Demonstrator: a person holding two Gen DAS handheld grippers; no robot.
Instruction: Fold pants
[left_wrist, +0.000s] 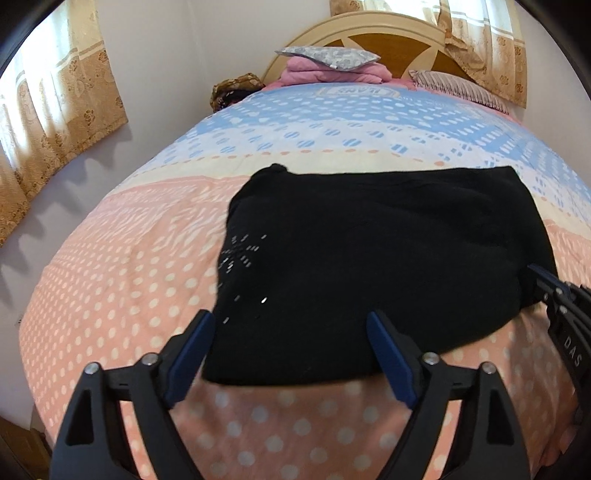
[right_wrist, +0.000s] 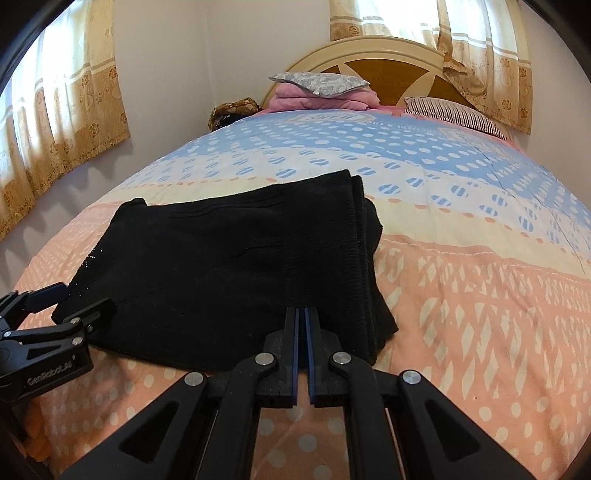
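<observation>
The pants (right_wrist: 229, 266) are black ribbed knit, folded into a thick oblong with small shiny studs at one end. They lie on the pink near part of the dotted quilt (right_wrist: 480, 295), long axis from 9 to 3 o'clock, stacked edges at 3. The right gripper (right_wrist: 303, 314) is pinched together at their near edge; whether it clamps cloth is unclear. The left gripper (left_wrist: 290, 325) stands spread wide over the studded end.
</observation>
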